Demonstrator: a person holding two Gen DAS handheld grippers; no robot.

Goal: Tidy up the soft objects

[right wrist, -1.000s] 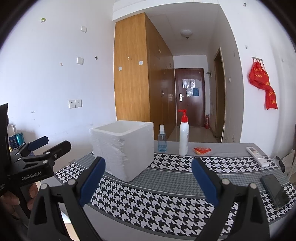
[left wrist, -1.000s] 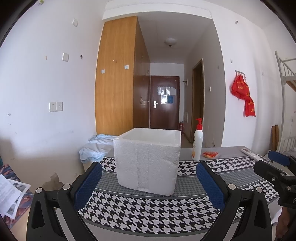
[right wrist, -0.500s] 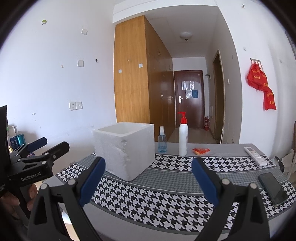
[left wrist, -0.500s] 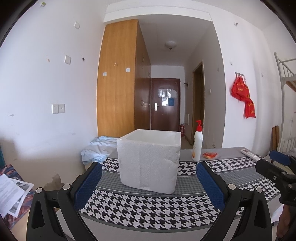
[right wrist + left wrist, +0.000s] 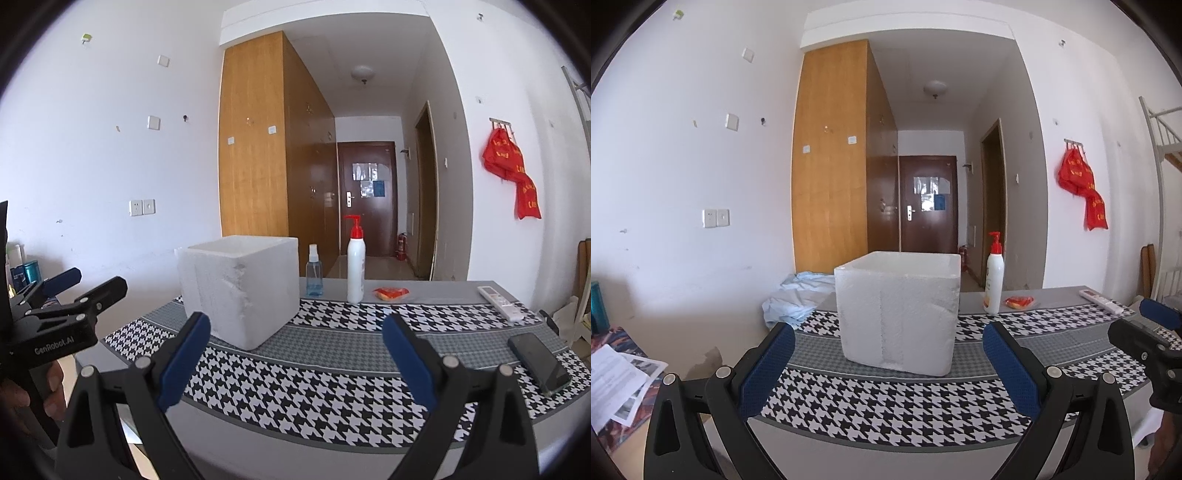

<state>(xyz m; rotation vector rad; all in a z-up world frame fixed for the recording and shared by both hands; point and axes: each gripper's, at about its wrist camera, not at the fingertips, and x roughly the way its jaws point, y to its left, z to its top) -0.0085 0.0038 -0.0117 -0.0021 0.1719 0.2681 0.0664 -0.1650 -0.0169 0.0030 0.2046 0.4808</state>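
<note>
Foam box [image 5: 898, 314] now sits slightly lower in view.

White, houndstooth and red in front of you

You face a white foam box [image 5: 897, 314] on a black-and-white houndstooth cloth [image 5: 886, 402] banded with grey; your gripper pads [image 5: 768, 369] are blue on black frames. The pump bottle [image 5: 355, 269] is white with a red top (the packet [image 5: 391, 293] beside it is red-orange), the spray bottle [image 5: 314, 273] clear blue.

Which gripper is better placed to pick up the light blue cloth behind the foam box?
Left, probably. The light blue cloth lies left of the foam box, nearer the left gripper. The box hides it from the right gripper. Both have open jaws.
</note>
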